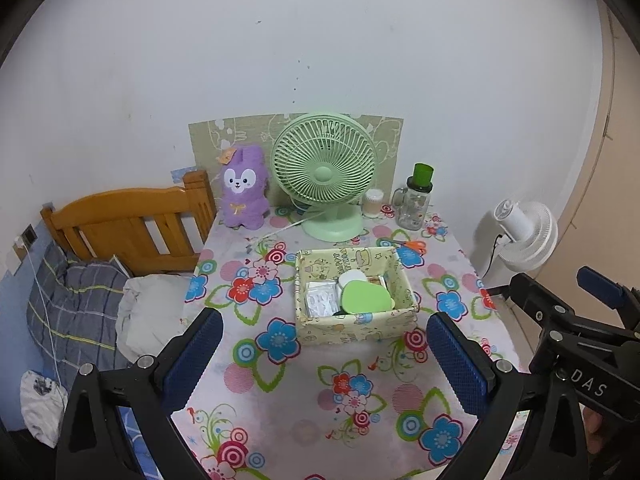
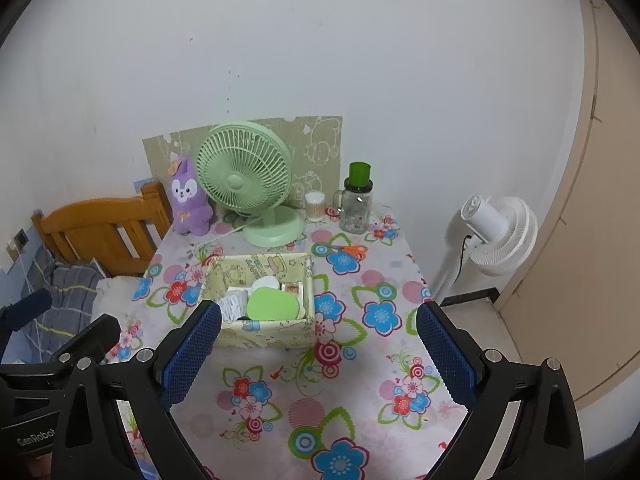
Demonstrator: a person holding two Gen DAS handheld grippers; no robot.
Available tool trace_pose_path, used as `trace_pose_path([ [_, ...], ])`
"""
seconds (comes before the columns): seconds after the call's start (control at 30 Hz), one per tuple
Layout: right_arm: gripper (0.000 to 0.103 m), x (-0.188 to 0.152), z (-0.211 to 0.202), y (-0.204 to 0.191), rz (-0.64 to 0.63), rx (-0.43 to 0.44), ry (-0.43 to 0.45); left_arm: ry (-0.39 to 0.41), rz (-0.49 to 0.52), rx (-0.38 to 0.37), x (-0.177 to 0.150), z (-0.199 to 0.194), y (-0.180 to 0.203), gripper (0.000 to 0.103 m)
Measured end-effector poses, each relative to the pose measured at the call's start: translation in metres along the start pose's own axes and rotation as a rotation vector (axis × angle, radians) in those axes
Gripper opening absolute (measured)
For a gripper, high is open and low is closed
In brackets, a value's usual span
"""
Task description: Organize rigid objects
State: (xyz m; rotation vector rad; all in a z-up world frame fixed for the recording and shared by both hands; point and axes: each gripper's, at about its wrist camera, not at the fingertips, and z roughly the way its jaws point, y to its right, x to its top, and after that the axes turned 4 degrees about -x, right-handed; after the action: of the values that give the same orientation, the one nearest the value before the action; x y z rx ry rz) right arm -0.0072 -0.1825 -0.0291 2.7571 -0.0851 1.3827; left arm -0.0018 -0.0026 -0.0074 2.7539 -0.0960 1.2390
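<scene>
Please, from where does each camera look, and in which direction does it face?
Left wrist: sits on the left gripper, looks along the open fingers over the table at the box; right gripper shows at right.
Right wrist: sits on the right gripper, faces the same way; left gripper shows at left.
Shared: box, green fan, plush, scissors.

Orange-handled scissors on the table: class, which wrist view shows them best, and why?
The right wrist view: the scissors lie fully exposed beyond the box. In the left wrist view the scissors sit right behind the box's far corner, blades less distinct.
</scene>
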Motion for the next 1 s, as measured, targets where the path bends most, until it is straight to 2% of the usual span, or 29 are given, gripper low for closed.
trace_pose_path([
  [0.47,0.099,0.001,-0.010,-0.006,-0.009,0.008,0.026,0.039,-0.017,0.039,-0.001,-0.014,-0.004,0.103],
  [1.0,0.099,0.002,-0.008,-0.002,0.036,0.013,0.008,0.035,-0.009,0.030,0.001,-0.011,-0.003,0.103],
])
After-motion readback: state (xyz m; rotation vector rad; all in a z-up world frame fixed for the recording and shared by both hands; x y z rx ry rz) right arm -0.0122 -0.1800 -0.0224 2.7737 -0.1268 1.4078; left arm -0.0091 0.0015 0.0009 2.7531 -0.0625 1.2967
